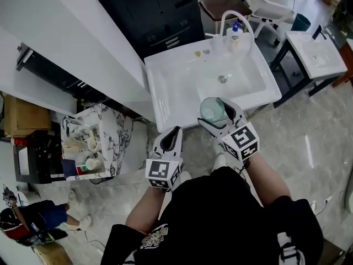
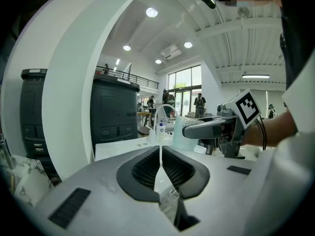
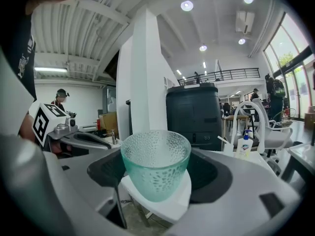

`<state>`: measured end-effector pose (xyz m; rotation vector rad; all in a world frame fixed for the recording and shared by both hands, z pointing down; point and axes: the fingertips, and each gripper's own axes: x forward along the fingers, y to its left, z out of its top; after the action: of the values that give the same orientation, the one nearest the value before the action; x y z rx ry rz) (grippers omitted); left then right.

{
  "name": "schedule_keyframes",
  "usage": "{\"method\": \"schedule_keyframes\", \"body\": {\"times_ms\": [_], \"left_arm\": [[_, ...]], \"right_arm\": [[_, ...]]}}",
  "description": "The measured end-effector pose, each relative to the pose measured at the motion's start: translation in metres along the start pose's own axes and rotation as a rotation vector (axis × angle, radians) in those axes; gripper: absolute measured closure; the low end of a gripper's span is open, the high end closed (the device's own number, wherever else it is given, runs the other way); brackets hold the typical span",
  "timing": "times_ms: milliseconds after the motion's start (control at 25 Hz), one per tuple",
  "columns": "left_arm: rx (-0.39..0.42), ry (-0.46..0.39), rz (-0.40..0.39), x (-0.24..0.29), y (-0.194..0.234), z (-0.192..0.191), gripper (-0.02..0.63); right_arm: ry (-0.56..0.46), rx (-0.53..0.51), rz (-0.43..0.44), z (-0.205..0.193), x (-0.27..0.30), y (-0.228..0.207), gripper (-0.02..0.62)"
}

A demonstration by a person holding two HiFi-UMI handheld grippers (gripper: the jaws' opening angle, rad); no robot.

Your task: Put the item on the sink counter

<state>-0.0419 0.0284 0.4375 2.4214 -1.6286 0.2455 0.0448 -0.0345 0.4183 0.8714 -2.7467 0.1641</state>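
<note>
A pale green dimpled glass cup (image 3: 155, 167) stands upright between the jaws of my right gripper (image 3: 156, 178), which is shut on it. From the head view the cup (image 1: 212, 110) hangs over the front edge of the white sink counter (image 1: 165, 87), held by the right gripper (image 1: 219, 116). My left gripper (image 1: 169, 141) sits lower left, in front of the counter's front edge, shut with nothing in it. In the left gripper view its jaws (image 2: 160, 167) meet, and the cup (image 2: 186, 134) shows ahead in the other gripper.
A curved white faucet (image 1: 237, 21) and a soap bottle (image 1: 236, 33) stand at the sink's back edge. A dark cabinet (image 1: 157, 12) is behind it. A marble side table (image 1: 99, 142) with small items stands left. A second white basin (image 1: 317, 54) is at right.
</note>
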Motion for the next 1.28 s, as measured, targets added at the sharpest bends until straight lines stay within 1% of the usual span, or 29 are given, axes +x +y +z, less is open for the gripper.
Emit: {"method": "schedule_keyframes", "body": {"times_ms": [200, 480, 840, 1000, 1280], "left_arm": [[0.003, -0.009, 0.039, 0.014, -0.004, 0.01, 0.58], [0.008, -0.03, 0.079, 0.031, -0.021, 0.023, 0.58], [0.0, -0.036, 0.093, 0.048, -0.043, 0.028, 0.58], [0.013, -0.033, 0.087, 0.051, -0.05, 0.028, 0.58], [0.017, -0.025, 0.089, 0.055, -0.043, 0.028, 0.58]], "right_arm": [[-0.018, 0.001, 0.033, 0.004, 0.003, -0.019, 0.172], [-0.046, -0.015, 0.087, 0.012, -0.004, -0.036, 0.172], [-0.047, -0.028, 0.106, 0.01, -0.024, -0.055, 0.172], [-0.044, -0.033, 0.112, 0.008, -0.027, -0.058, 0.172], [-0.039, -0.026, 0.123, 0.008, -0.015, -0.058, 0.172]]}}
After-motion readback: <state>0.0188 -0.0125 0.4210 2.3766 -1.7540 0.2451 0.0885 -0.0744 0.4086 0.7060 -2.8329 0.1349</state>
